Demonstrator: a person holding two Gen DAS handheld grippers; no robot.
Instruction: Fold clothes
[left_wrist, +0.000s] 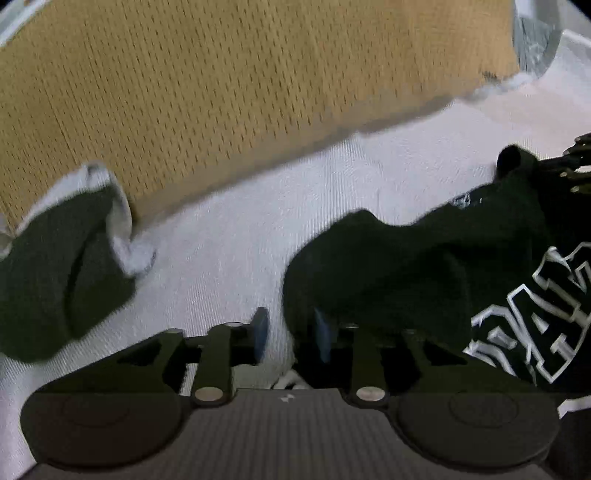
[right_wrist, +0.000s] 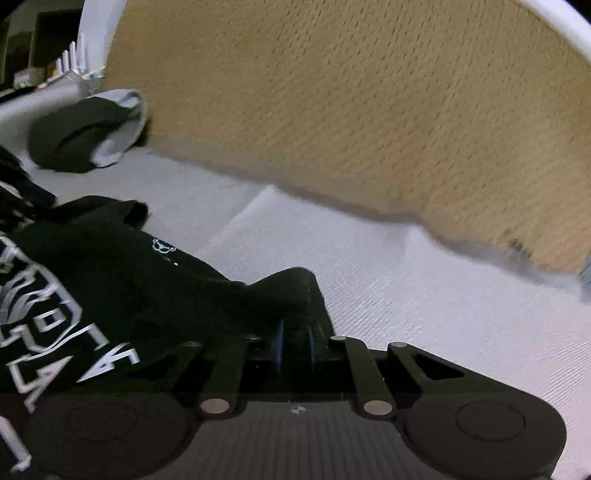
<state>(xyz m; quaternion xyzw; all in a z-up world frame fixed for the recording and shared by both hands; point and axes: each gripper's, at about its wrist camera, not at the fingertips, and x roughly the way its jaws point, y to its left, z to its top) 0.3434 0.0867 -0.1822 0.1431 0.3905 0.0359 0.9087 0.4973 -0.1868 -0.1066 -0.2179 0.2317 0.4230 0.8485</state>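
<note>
Across the upper part of both views we see a broad tan mesh garment (left_wrist: 229, 88) spread flat, its lower edge running diagonally over the white textured surface (left_wrist: 229, 236) that fills the middle of each frame.

Next in size is the black garment with white block lettering (left_wrist: 424, 266). In the left wrist view it lies bunched at the right and lower right of the frame; in the right wrist view it fills the left and lower left, one fold reaching toward the centre bottom.

A smaller dark bundle with a pale grey lining (left_wrist: 62, 266) sits at the left edge of the left wrist view, touching the tan mesh, well apart from the lettered garment. In the right wrist view it appears in the upper left.

At the bottom centre of the left wrist view our left gripper (left_wrist: 291, 334) stands moderately open, a clear gap of white surface showing between its blue pads (left_wrist: 261, 332). The left pad is bare; the right one lies against the edge of the black cloth, and we cannot tell whether it presses on it.

In the right wrist view our right gripper (right_wrist: 295, 341) is drawn narrow, and the black fold runs down between its blue pads (right_wrist: 279, 341), pinched there.

At the far upper left of the right wrist view, dim room clutter (right_wrist: 70, 62) is too small to make out.
</note>
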